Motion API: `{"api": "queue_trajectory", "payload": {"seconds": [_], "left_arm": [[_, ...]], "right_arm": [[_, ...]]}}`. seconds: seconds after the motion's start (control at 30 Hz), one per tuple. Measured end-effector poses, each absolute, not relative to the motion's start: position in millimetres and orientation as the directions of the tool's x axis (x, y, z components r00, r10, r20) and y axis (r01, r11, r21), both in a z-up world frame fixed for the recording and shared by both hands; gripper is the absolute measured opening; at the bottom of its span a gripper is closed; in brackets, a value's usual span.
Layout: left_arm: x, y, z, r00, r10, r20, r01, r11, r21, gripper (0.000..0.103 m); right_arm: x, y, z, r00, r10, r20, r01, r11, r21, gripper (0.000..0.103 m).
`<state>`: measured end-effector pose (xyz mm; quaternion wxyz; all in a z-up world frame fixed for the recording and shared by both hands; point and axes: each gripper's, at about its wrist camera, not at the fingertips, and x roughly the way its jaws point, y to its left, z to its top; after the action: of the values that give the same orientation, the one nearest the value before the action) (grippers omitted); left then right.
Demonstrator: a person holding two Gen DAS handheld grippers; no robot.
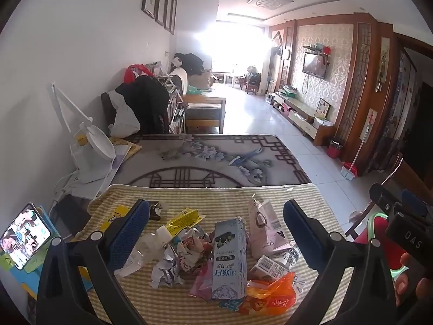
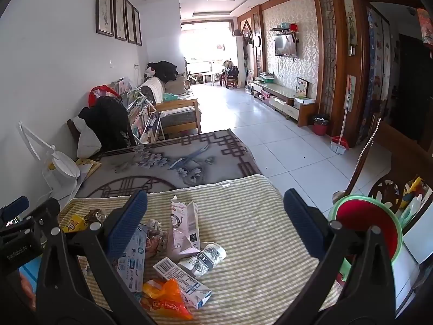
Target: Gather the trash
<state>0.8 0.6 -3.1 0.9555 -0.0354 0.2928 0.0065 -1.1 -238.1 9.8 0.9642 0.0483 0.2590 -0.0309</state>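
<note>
**Both claws wide over the trash heap**

While both claws hang tilted down above the bench [image 1: 189,306], neither grips anything; left claw [image 1: 216,233] has its fingers spread wide, the trash pile [image 1: 216,257] lying between and just below them; blue toothpaste box [image 1: 230,257] dead centre, orange bag [image 1: 273,292] nearer its right finger, crumpled paper [image 1: 173,265] nearer its left; right claw [image 2: 215,224] likewise spread, pink carton [image 2: 184,230] and orange bag [image 2: 165,298] toward its left finger, bare striped cloth [image 2: 257,230] ahead; red basin [image 2: 370,224] beyond its right finger, off the bench edge.
</note>
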Motion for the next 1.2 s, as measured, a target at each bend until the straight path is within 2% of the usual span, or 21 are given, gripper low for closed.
{"api": "queue_trajectory", "payload": {"seconds": [1.2], "left_arm": [[2.4,8.0,-6.9,0.823,0.025,-0.568,-0.072,0.996,-0.06,0.095]], "right_arm": [[0.4,-237.2,6.9,0.855,-0.035,-0.517,0.087,0.993,0.076,0.099]]}}
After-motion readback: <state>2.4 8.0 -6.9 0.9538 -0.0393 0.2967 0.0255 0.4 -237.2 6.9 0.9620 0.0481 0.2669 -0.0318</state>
